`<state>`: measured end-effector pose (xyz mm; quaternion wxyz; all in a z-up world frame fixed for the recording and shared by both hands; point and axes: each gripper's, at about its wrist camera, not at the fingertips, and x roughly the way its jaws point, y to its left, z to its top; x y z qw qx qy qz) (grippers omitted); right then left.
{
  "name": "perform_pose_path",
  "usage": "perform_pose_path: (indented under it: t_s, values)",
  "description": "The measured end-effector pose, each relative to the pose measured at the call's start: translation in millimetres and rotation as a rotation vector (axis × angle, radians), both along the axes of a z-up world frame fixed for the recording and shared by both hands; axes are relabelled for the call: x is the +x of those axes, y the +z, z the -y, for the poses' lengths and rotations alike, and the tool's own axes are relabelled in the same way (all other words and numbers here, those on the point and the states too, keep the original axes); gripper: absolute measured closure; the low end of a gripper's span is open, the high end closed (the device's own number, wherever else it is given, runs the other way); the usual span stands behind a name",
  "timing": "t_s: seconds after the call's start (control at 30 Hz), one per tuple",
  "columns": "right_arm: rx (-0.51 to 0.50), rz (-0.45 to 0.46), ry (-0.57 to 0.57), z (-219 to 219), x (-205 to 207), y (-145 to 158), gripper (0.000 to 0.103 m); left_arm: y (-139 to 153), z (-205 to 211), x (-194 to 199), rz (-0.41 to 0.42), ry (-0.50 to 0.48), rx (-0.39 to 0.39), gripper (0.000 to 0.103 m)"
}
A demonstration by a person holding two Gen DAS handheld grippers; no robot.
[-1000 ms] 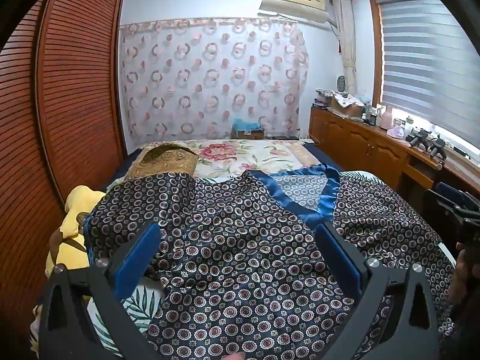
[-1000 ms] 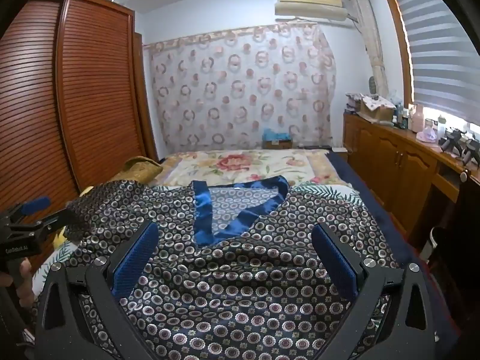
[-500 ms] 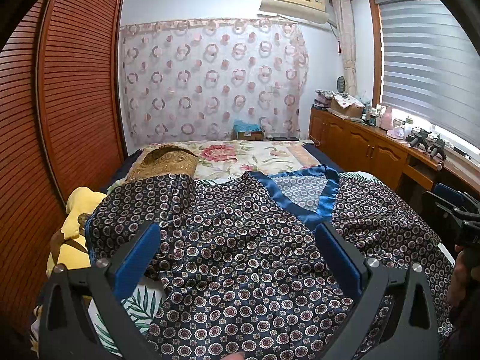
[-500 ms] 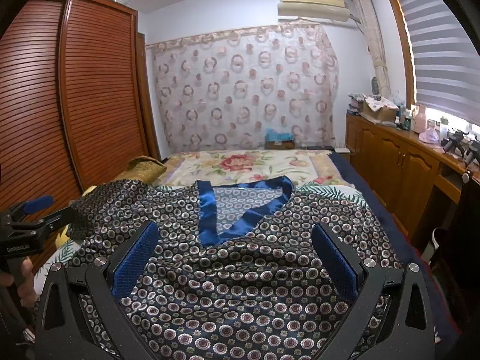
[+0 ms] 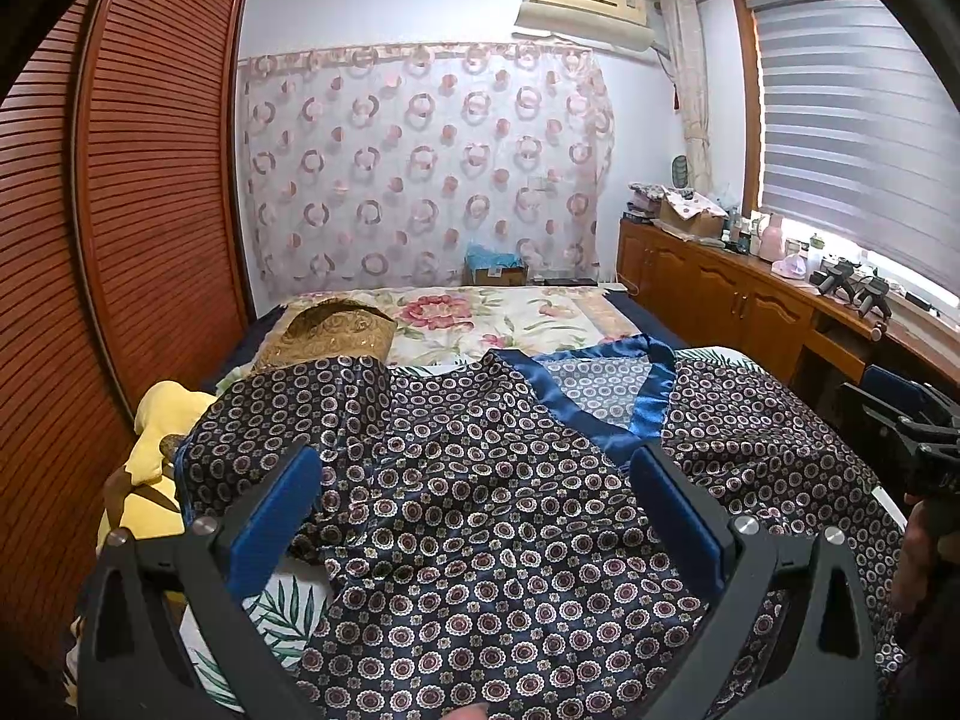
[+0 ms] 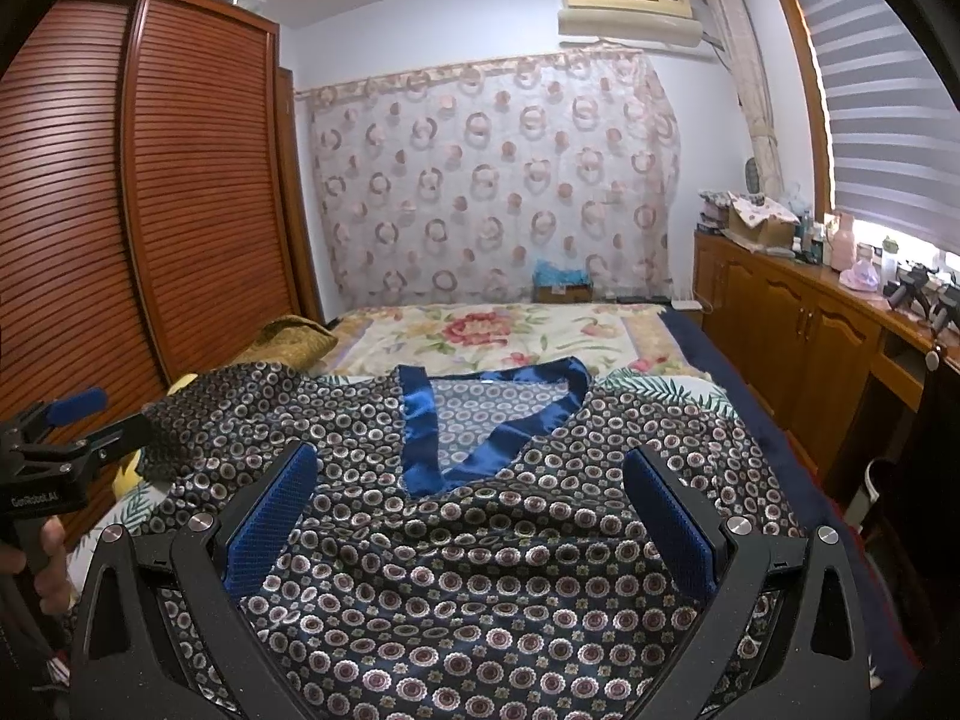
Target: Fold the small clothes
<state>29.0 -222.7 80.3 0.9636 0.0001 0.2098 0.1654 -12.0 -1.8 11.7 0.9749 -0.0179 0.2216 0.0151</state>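
Two grippers: both hovered above the garment, fingers pointing toward the far wall.
Left gripper [image 5: 471,480]: jaws spread wide, nothing between its blue pads [image 5: 273,516]; also seen from the right wrist view at the left edge, held in a hand.
Right gripper [image 6: 468,483]: jaws wide apart, pads clear of the cloth.
Garment: dark navy satin top with a ring-and-flower print [image 5: 492,516] lay spread over the bed, its plain blue V-neck trim [image 6: 420,438] facing away from the grippers, fabric rumpled.
Bed: floral cream bedspread [image 5: 510,318] showed beyond the top.
Left side: yellow plush toy [image 5: 156,444] and gold brocade cushion [image 5: 330,336] beside the garment's sleeve.
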Motion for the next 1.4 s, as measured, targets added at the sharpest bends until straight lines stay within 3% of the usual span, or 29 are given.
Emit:
perform_pose_path:
  t_s: [1.4]
  values:
    - [0.001,0.004,0.002,-3.5,1.0,-3.1,0.0,5.0,-0.2,-3.5,0.018,0.005,0.007,0.0]
